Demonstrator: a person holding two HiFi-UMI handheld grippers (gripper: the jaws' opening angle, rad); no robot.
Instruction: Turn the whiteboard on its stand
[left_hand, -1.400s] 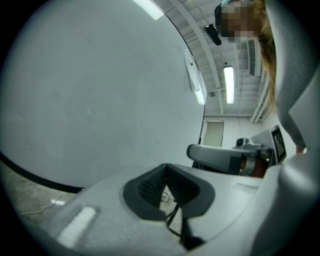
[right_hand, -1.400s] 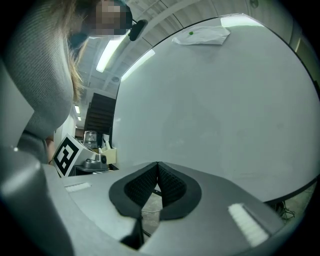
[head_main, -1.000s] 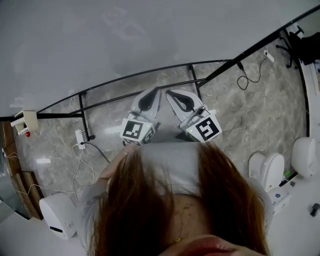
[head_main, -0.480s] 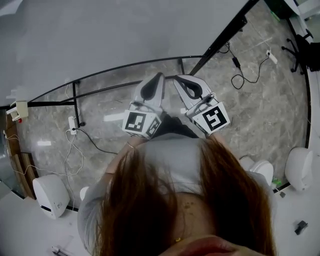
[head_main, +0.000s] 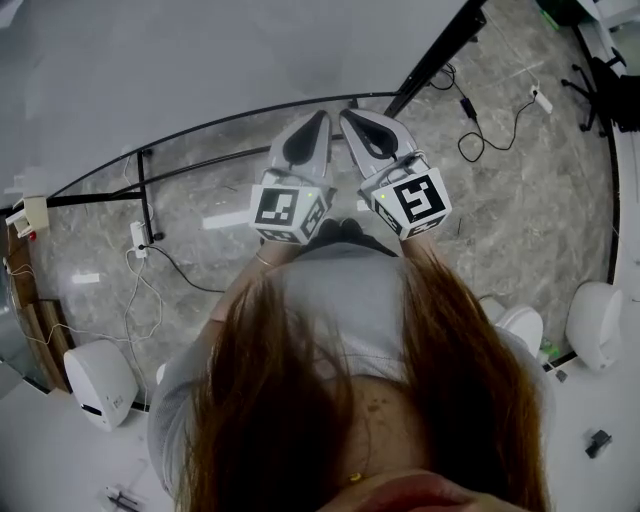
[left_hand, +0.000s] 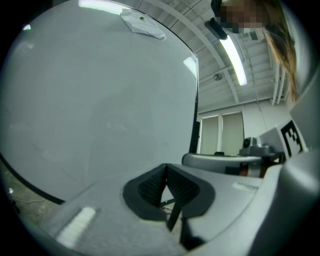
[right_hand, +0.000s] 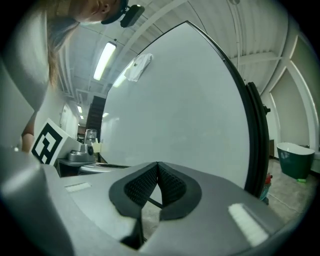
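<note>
The whiteboard (head_main: 200, 60) is standing ahead of the person, with its stand (head_main: 141, 195) resting below it on the floor (head_main: 520, 230). The left gripper (head_main: 321, 117) and right gripper (head_main: 346, 115) are sitting side by side just before its lower edge. A cable (head_main: 466, 108) is lying on the floor to the right.

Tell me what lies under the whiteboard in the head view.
Under the whiteboard, black stand bars cross grey marble floor, with a white power strip and cables. The board covers whatever stands further behind it.
</note>
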